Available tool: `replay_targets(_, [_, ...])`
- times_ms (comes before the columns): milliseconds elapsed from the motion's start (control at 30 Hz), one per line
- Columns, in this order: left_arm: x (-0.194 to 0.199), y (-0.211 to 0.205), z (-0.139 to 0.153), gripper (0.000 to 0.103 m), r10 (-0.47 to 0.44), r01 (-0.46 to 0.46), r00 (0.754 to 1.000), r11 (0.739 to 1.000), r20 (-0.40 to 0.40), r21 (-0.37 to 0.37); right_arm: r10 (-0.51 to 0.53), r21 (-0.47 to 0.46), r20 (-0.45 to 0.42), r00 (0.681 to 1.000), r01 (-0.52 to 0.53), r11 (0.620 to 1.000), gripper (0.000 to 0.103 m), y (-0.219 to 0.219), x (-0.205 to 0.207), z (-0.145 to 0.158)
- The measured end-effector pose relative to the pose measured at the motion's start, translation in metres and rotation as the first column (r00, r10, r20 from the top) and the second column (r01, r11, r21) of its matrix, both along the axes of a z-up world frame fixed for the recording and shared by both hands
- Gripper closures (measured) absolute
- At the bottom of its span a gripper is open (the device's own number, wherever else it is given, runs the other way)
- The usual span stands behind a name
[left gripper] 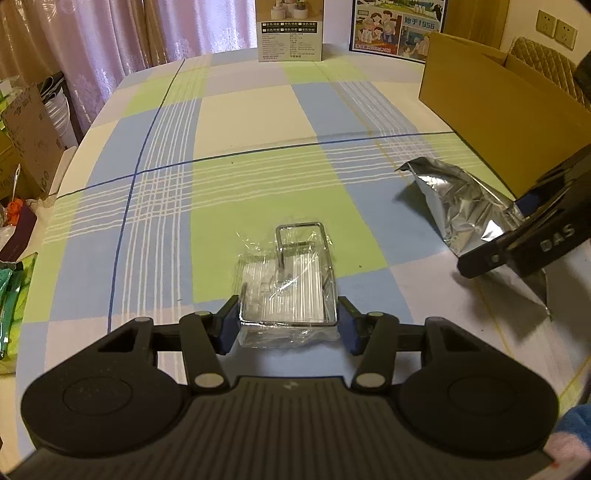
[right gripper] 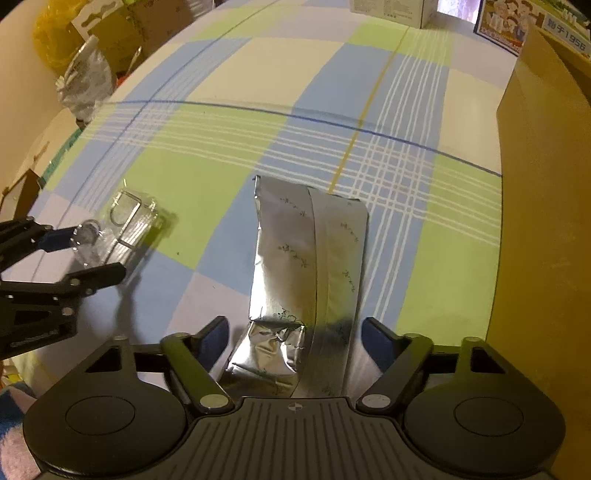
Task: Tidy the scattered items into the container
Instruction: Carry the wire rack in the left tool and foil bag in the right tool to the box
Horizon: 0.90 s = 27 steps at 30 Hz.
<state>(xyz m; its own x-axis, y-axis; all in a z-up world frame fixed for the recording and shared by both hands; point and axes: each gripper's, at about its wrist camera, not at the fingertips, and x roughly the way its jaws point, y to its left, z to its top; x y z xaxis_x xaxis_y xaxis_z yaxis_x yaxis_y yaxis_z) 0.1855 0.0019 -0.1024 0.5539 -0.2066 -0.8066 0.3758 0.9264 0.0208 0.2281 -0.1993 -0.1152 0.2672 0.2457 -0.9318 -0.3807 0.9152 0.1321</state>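
A chrome wire rack in clear plastic wrap point(left gripper: 295, 280) lies on the checked tablecloth. My left gripper point(left gripper: 288, 328) straddles its near end, and both blue pads touch the wrap's sides. In the right wrist view the same rack point(right gripper: 125, 218) sits at the left, between the left gripper's point(right gripper: 92, 254) fingers. A crumpled silver foil pouch point(right gripper: 310, 266) lies lengthwise between my right gripper's point(right gripper: 295, 339) fingers, with small gaps to both pads, so that gripper is open. From the left wrist view, the right gripper point(left gripper: 502, 232) hangs over the pouch point(left gripper: 458, 199). The open brown cardboard box point(left gripper: 498, 110) stands just right of the pouch.
The cardboard box's wall point(right gripper: 546, 221) rises close beside my right gripper. A white printed carton point(left gripper: 290, 29) and a blue illustrated box point(left gripper: 397, 27) stand at the table's far edge. Bags and boxes point(left gripper: 26, 155) crowd the floor past the table's left edge.
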Motion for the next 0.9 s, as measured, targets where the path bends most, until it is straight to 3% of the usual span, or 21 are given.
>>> replay_targets(300, [-0.003,-0.004,0.003,0.054,-0.01,0.01,1.0,1.0,0.0,-0.007,0.07,-0.13,-0.019,0.997,-0.072,0.989,0.032,0.022,0.011,-0.006])
replay_targets(467, [-0.006,-0.001,0.006,0.055,-0.004,0.004,1.0,1.0,0.003,-0.016,0.085,-0.137,-0.023,0.996,-0.087,0.987,0.053,0.023,0.01,-0.003])
replay_targets(633, [-0.009,-0.001,0.011,0.055,-0.006,0.006,1.0,1.0,0.006,-0.022,0.097,-0.145,0.019,0.995,-0.093,0.985,0.062,0.022,-0.002,0.0])
replay_targets(900, [-0.018,-0.004,0.027,0.055,-0.006,0.007,1.0,0.999,0.026,-0.04,0.085,-0.116,0.084,0.993,-0.075,0.99,0.065,0.02,-0.021,0.022])
